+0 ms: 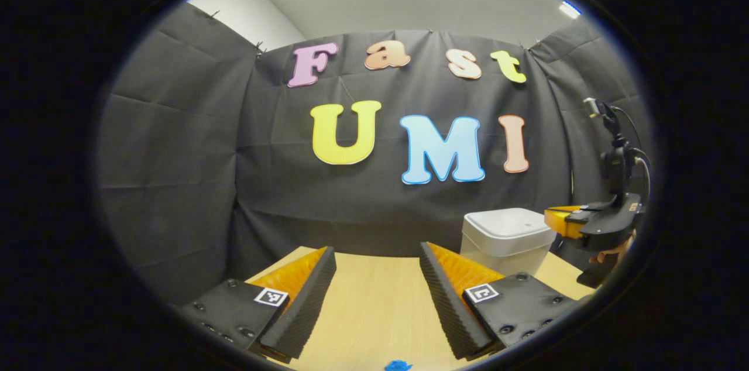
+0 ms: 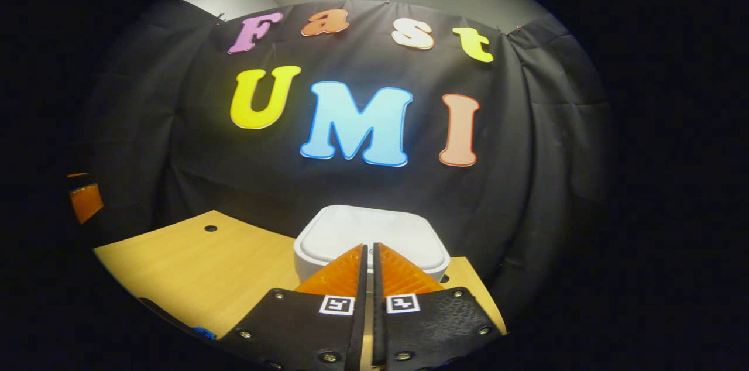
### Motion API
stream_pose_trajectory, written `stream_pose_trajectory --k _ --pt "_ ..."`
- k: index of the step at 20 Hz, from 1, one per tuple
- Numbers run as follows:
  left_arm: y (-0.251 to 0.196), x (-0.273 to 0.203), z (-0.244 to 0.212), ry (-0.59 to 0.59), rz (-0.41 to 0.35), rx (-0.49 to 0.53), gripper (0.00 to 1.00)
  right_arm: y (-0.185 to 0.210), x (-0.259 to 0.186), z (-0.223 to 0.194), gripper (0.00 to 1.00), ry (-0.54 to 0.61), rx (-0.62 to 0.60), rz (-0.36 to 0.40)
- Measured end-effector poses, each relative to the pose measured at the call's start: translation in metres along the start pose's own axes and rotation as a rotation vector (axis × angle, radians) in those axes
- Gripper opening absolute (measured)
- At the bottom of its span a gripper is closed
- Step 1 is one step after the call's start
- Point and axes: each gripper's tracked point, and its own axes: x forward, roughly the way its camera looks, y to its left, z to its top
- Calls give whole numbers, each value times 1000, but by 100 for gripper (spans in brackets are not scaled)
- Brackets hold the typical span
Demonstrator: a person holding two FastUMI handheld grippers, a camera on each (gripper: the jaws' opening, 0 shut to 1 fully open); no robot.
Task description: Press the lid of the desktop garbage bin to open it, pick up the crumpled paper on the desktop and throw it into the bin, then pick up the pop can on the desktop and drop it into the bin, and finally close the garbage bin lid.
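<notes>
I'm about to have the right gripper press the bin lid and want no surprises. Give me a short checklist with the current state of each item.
1. Bin lid down, ready to be pressed: ok, it lies flat on the bin.
2. Right gripper shut for a firm push: ok, its fingers stand almost together with nothing between them.
3. Right gripper lined up with the lid: ok, its tips point at the lid's near edge; whether they touch it, cannot tell.
4. Left gripper out of the way: ok, open over bare desktop, left of the bin.
5. Crumpled paper and pop can located: cannot tell.
</notes>
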Motion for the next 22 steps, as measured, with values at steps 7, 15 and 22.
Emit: stream_pose_trajectory --k 7,15,22 --pt "-2 8 -3 8 5 5 94 3 39 -13 6 37 9 21" --pt "4 12 -18 38 23 -10 96 -2 63 -26 6 81 16 18" --pt "9 8 -19 41 56 -13 96 -3 64 -37 7 82 44 48"
